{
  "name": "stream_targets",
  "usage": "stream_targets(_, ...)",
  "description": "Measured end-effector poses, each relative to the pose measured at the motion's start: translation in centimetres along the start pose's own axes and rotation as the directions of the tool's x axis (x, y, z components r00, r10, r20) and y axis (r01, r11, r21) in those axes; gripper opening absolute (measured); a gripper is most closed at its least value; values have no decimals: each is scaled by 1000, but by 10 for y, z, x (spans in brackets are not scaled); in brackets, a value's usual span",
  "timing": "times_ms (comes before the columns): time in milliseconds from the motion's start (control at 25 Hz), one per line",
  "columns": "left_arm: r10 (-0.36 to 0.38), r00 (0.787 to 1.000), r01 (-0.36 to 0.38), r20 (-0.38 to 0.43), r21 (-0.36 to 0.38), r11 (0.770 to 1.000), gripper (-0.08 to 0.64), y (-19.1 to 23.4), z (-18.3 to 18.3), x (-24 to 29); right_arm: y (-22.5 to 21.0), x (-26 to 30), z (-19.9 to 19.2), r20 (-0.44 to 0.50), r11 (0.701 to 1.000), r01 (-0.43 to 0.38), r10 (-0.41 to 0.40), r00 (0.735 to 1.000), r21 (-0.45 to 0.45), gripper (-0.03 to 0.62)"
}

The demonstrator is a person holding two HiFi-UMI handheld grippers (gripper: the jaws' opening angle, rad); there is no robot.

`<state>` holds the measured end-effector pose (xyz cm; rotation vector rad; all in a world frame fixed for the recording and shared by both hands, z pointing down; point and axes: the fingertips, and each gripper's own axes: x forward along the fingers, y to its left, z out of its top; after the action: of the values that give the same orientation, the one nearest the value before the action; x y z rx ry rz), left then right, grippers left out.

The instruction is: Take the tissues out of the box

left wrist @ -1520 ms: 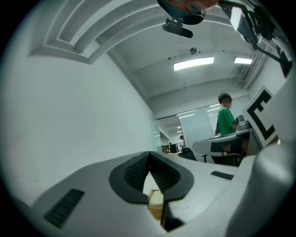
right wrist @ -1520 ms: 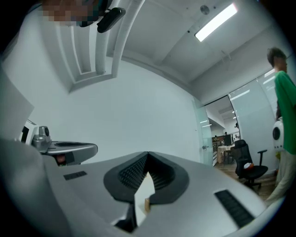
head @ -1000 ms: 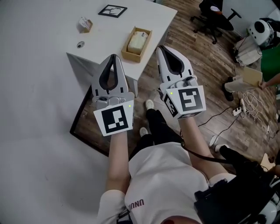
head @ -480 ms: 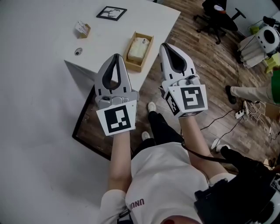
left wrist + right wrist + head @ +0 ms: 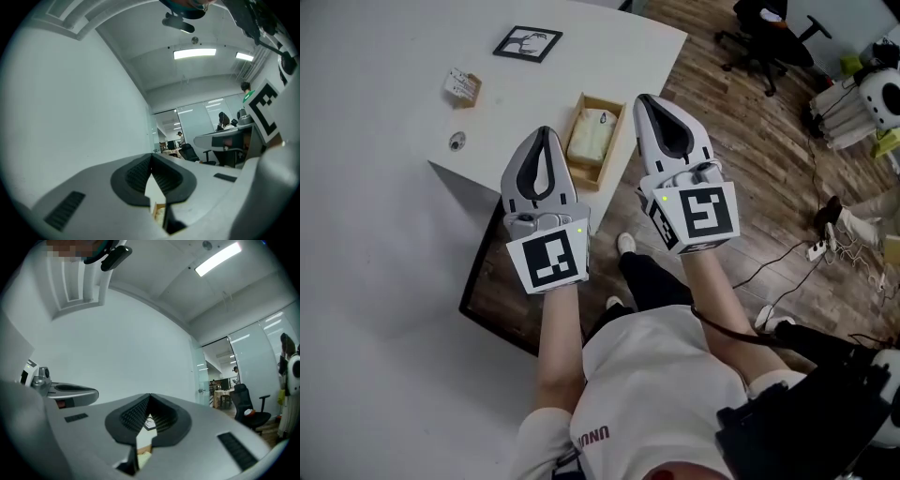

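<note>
Both tongs have neared the table (image 5: 412, 112). I read left gripper (image 5: 542, 133) and right gripper (image 5: 647, 99) pinched together, empty. Tissues (image 5: 589, 139) lie in the wooden box (image 5: 581, 178) between their tips; arriving unopened could shove it off the edge.

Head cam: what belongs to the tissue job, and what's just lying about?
Job:
- wooden box
- tissues inside it
- left gripper and right gripper, both shut and empty

Lying about:
- framed picture
- small cardboard box
- small round object
- office chair
- power strip

Tissues (image 5: 586, 141) in box (image 5: 614, 139), on table (image 5: 384, 56) (near corner), frame (image 5: 528, 43) behind
</note>
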<state>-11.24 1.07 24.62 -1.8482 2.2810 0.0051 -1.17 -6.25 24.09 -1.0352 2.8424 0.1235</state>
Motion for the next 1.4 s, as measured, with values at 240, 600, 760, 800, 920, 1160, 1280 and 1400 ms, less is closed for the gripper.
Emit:
stream_targets(240,12,999,-12,-30,1,1000,14,4,-10,39,-24,37,-6,-16,1000,-11,11,1000,14,15)
stream_targets(600,40,995,-36,-87,49,998,14,15,-38,79,-47,83,-22,-40,999,-41,43,998,35,15)
stream_targets(760,43,993,-36,-110,60,998,14,16,-50,90,-51,95,-30,-48,997,-54,56,997,45,15)
stream_targets(800,42,992,-35,-122,55,998,14,15,-54,91,-53,95,-32,-50,997,-54,57,997,49,15)
stream_targets(920,35,987,-30,-159,36,999,14,13,-64,94,-57,98,-36,-58,997,-48,51,997,62,15)
stream_targets(1160,-6,976,4,-217,-13,1000,14,24,-90,106,-56,117,-48,-85,998,-23,28,996,65,15)
stream_targets(1280,-37,971,33,-236,-20,999,14,24,-96,114,-58,125,-51,-100,998,2,5,995,65,15)
stream_targets(1400,-78,961,72,-265,-32,997,14,21,-106,120,-63,130,-55,-118,997,37,-29,993,68,15)
